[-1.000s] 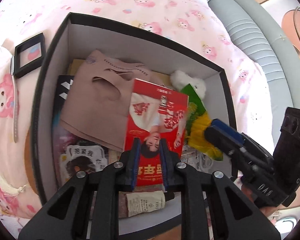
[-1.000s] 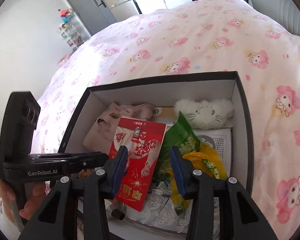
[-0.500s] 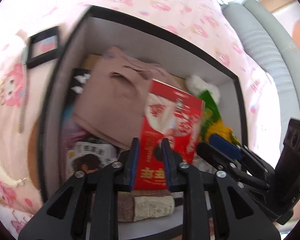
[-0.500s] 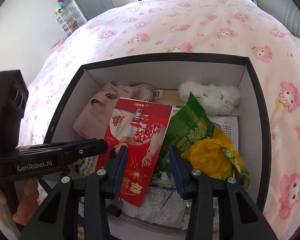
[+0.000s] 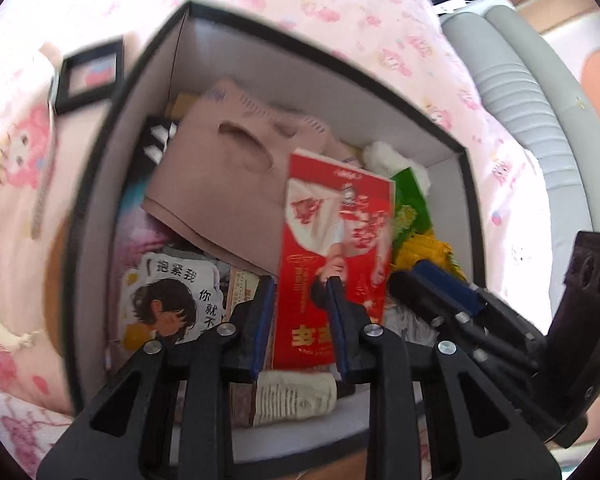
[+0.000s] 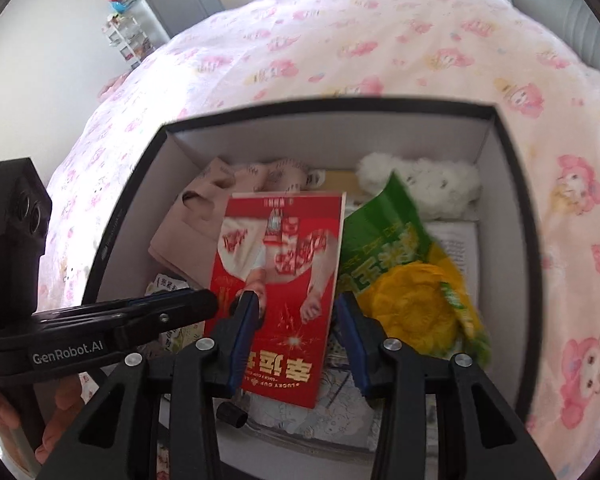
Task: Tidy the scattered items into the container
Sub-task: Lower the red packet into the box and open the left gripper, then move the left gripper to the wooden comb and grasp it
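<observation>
red packet (image 5: 334,252) lies flat in the box (image 5: 100,208), long axis running away from both grippers. left gripper (image 5: 300,330) is nearest, jaws just eased narrower, nothing pinched; right gripper (image 6: 296,340) hovers half open, empty.

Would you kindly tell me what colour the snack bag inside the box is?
The snack bag is green and yellow; the right wrist view shows it best.
</observation>
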